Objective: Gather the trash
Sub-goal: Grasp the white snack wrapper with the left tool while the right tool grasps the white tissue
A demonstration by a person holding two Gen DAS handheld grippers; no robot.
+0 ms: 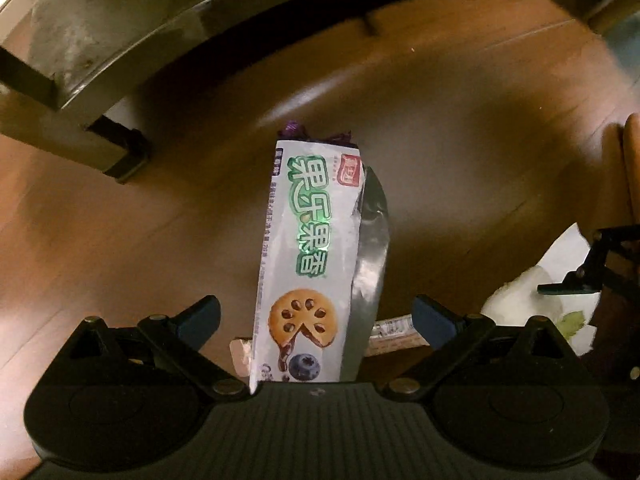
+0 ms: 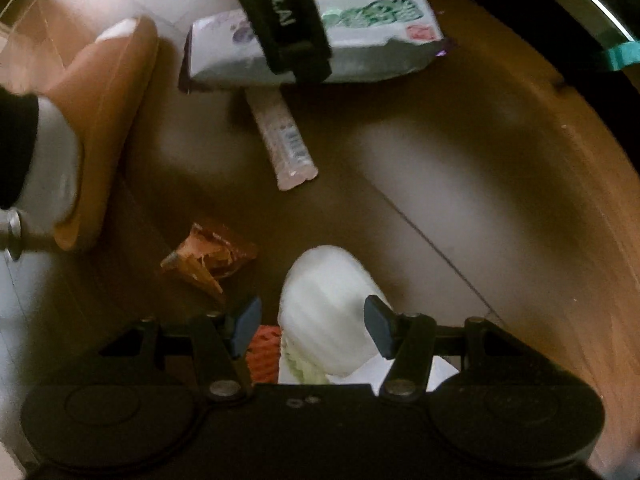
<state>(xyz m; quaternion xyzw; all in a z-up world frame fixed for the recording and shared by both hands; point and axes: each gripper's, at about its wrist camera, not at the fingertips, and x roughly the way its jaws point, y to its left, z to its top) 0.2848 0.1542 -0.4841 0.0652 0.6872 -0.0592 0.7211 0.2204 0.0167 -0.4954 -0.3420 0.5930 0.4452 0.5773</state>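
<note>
A white biscuit packet (image 1: 308, 240) with green lettering lies flat on the wooden floor. My left gripper (image 1: 316, 316) hangs open above its near end, one finger on each side, neither touching it. A pink wrapper (image 1: 394, 330) pokes out from under the packet. In the right wrist view the same packet (image 2: 372, 36) and pink wrapper (image 2: 284, 136) lie ahead, with the left gripper's black body (image 2: 280, 20) over the packet. My right gripper (image 2: 312, 328) is open around a crumpled white tissue (image 2: 324, 296). An orange wrapper (image 2: 208, 260) lies to its left.
A metal table frame (image 1: 80, 60) and its leg (image 1: 116, 152) stand at the far left. A person's foot in an orange slipper (image 2: 104, 120) is planted close to the trash. A red mesh scrap (image 2: 264, 352) lies beside the tissue. Bare wooden floor (image 2: 460, 160) extends to the right.
</note>
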